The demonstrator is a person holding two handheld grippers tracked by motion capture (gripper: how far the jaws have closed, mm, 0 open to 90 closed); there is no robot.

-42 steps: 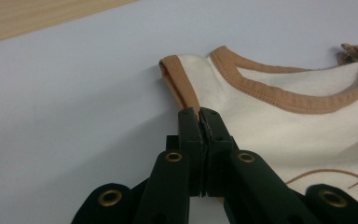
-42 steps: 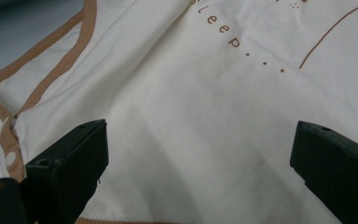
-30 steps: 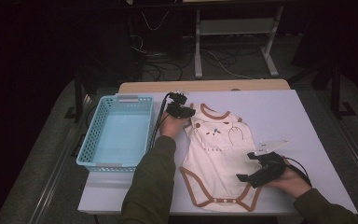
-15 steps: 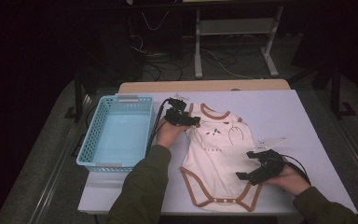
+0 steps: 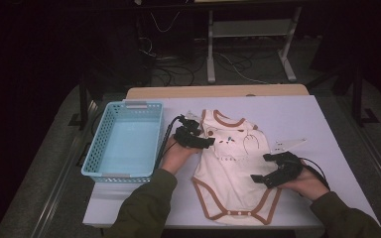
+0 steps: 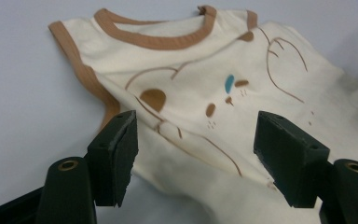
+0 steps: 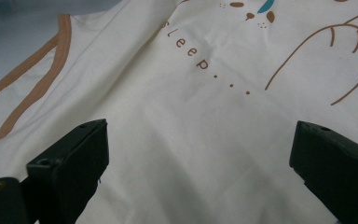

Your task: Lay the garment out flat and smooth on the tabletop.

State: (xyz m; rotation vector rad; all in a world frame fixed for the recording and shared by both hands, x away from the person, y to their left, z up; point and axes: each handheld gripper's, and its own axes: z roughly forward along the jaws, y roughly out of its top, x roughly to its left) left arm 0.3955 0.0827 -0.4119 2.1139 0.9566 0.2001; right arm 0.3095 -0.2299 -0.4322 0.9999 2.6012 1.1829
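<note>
Bodysuit (image 5: 233, 168) flat on table (image 5: 297, 114) — basket (image 5: 124, 141) to its left, tools at either side.

- looks like a lab or test room tbh, not anyone's home
- the white table (image 5: 297, 114) sits alone on a grey floor, with everything around it dark
- loose cables (image 5: 168, 67) are tangled on the floor behind it, next to a grey metal stand (image 5: 248, 44) on splayed feet
- dark metal posts (image 5: 83, 101) stand at the table's sides, like some kind of rig frame
- tabletop is staged pretty bare: just a blue plastic basket (image 5: 124, 144) and a cream baby bodysuit (image 5: 233, 173) laid out flat
</note>
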